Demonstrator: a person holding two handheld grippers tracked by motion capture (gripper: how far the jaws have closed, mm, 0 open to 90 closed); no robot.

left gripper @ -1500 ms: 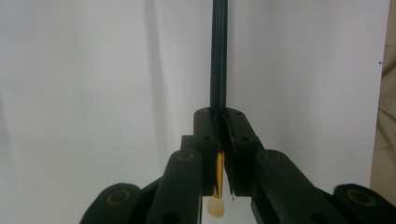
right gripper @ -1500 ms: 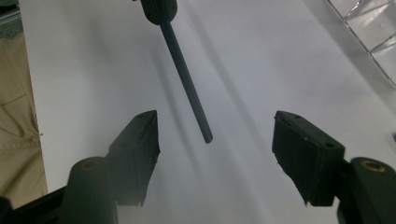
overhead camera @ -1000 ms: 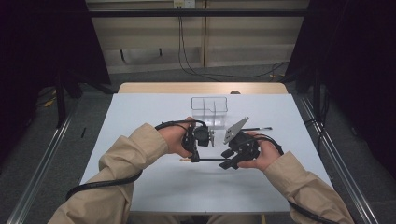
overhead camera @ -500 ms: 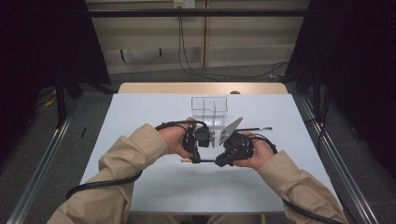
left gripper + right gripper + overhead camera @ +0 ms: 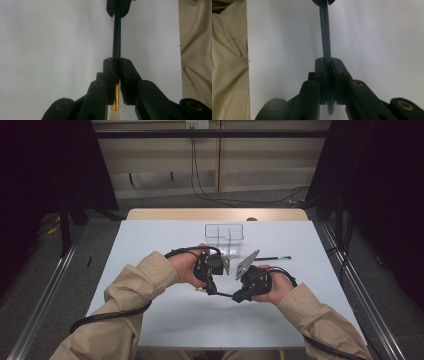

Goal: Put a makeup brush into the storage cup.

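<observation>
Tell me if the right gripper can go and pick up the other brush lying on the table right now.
Probably not yet. The right gripper is shut on the dark blue brush, which the left gripper also clamps. The path to the brush on the table looks free, but it must let go first.

A white counter [image 5: 150,245] fills the middle of the frame, with a strip of bare wood at its far edge. Grey floor [image 5: 45,265] runs along both sides, where metal rails [image 5: 40,320] slant up from the lower corners. Black curtains [image 5: 45,165] darken the upper left and right, and cables [image 5: 200,180] hang down a pale wall [image 5: 260,165] at top centre.
</observation>
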